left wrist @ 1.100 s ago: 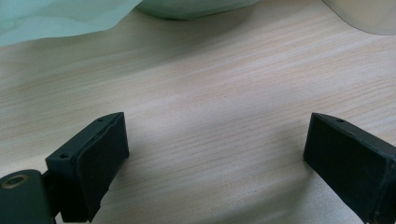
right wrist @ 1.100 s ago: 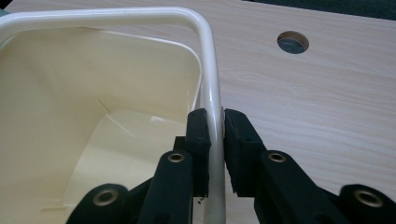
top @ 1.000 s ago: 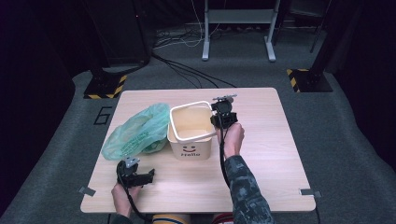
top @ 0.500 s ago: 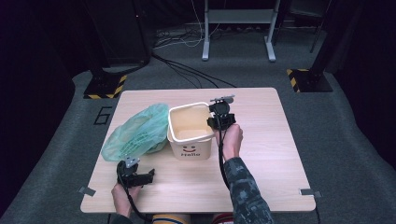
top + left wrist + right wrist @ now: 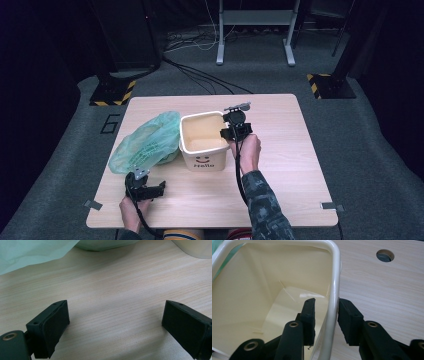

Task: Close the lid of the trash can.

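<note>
A cream plastic bin (image 5: pixel 202 150) with a smiley face and "Hello" on its front stands upright mid-table. My right gripper (image 5: pixel 231 131) straddles its right wall from above. In the right gripper view one pad (image 5: pixel 309 317) hangs inside the bin and the other (image 5: pixel 349 321) outside, with the rim (image 5: pixel 334 277) between them. The jaws have just been opening, and a gap shows beside the inner pad, so my right gripper (image 5: pixel 327 318) is open. A crumpled green plastic bag (image 5: pixel 145 142) lies against the bin's left side. My left gripper (image 5: pixel 150 190) rests open and empty near the front left edge; its jaws (image 5: pixel 116 325) stand wide over bare wood.
The wooden table (image 5: pixel 280 165) has a round cable hole (image 5: pixel 385 255) to the right of the bin. The green bag's edge (image 5: pixel 30 250) and the bin's base (image 5: pixel 197 248) lie ahead of the left gripper. Dark floor, cables and stand legs surround the table.
</note>
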A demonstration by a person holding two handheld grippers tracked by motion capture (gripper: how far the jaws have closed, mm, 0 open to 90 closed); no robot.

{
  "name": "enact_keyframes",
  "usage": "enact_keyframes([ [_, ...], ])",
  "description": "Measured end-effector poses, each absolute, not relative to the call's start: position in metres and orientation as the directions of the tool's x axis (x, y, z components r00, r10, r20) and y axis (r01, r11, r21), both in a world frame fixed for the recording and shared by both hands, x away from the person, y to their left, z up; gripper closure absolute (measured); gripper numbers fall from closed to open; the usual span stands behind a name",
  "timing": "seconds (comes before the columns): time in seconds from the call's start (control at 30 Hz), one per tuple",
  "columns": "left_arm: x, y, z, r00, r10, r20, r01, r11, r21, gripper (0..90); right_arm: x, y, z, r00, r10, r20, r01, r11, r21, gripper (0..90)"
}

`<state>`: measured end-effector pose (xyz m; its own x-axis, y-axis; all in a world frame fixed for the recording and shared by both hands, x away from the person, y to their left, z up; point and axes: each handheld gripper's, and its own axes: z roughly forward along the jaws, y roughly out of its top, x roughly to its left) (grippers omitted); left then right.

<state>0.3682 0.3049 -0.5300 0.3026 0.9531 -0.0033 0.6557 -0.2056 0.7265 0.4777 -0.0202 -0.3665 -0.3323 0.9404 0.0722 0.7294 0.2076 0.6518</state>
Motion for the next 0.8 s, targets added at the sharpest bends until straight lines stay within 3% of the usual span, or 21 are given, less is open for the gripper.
enact_keyframes([
  [0.63,0.368,0.305,-0.530,0.304,0.953,-0.006,0.656,-0.205,0.726,7.3,0.485,-0.022,-0.358,-0.365,0.925,0.108,0.728,0.211,0.652,55.5],
  [0.8,0.368,0.305,-0.530,0.304,0.953,-0.005,0.656,-0.205,0.726,7.4,0.483,-0.028,-0.353,-0.373,0.919,0.126,0.740,0.213,0.638,43.5],
])
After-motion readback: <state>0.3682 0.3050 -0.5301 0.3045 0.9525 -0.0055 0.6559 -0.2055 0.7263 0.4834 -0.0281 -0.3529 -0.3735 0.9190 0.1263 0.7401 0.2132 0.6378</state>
